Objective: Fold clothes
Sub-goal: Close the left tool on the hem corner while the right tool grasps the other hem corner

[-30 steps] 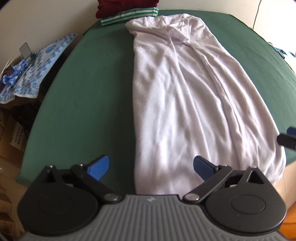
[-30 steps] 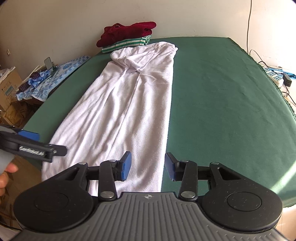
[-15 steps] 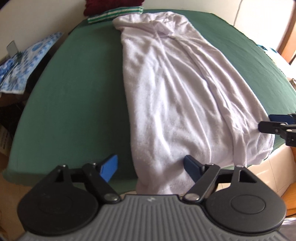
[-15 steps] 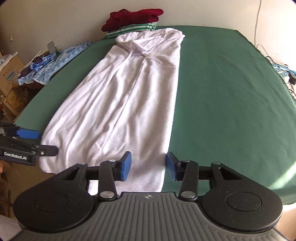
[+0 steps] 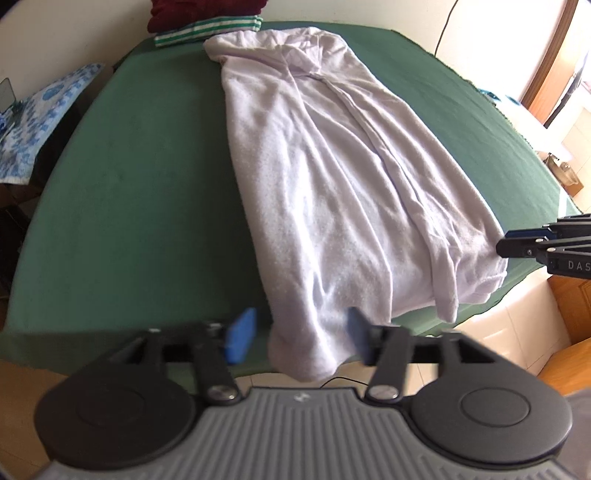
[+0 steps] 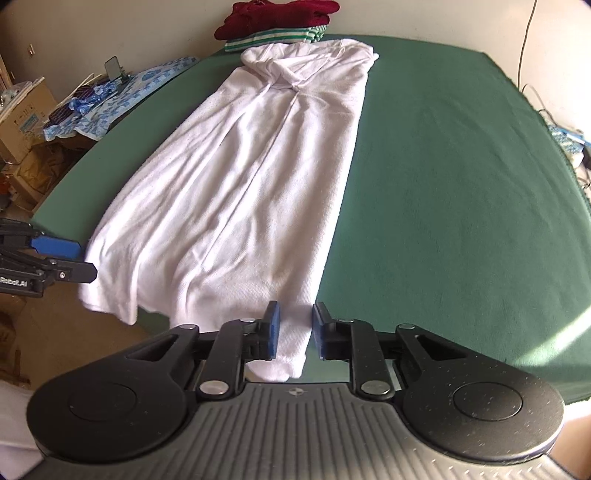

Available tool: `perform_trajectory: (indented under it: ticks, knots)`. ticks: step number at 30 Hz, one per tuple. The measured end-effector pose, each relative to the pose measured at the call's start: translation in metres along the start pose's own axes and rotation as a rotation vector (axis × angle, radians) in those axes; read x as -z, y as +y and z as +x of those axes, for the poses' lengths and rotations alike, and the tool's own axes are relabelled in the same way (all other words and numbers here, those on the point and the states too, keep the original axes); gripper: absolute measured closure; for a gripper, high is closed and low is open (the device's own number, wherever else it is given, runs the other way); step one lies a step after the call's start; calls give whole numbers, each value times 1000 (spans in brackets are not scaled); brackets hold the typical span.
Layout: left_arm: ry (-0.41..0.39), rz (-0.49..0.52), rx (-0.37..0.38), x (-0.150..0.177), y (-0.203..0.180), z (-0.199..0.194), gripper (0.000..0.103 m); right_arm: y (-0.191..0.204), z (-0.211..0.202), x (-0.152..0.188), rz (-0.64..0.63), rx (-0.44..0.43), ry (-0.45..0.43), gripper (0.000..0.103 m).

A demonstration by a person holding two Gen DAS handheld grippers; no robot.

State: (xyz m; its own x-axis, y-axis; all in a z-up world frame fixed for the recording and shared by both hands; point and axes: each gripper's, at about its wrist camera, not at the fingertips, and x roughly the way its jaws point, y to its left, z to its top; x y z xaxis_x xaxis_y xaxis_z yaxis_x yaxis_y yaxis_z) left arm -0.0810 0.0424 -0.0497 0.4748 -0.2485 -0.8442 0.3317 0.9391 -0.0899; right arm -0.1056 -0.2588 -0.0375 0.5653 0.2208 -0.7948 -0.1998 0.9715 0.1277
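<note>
A long white garment lies lengthwise on the green table, and its near end hangs over the front edge. My left gripper is open, with the garment's near left corner hanging between its blue pads. My right gripper is open by a narrow gap around the near right corner of the garment; the cloth nearly fills that gap. Each gripper shows from the side in the other view: the right gripper off the garment's right hem, the left gripper off its left hem.
Folded dark red and green-striped clothes are stacked at the table's far end. A blue patterned cloth and cardboard boxes sit off the left side. Cables lie past the right edge. Bare green table stretches right of the garment.
Both grippers have dropped to the front edge and moved onto the garment's near corners. Both pairs of fingers have narrowed, the right pair more so.
</note>
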Motion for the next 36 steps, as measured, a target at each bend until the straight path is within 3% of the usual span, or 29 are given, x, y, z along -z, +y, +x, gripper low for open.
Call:
perform_trajectory:
  ticks: [1,3,8,21,24,28,31,36]
  knots:
    - [2,8,-12,3,1,0,26,-1,-1,1,1,-5,5,75]
    - [21,20,-31,7,3,3,22,-3,-3,2,3,-15,14,66]
    - [139,-52,-32,6,6,27,20,-5,-7,4,8,-35,26,66]
    - [205,-36,-141,-2,-7,56,15,-5,-5,2,11,-49,10,65]
    - [208,-41,-133,-3,-7,58,15,-5,-6,3,8,-54,14,65]
    - [207,-23,-108,-2,-8,60,25,-7,-7,8,-4,-75,52,65]
    - [191,-29,-51,0,-4,58,15,-10,-6,13,-7,-89,82,65]
    - [172,-27,13,0,4,60,12,-14,7,18,55,-120,113,65]
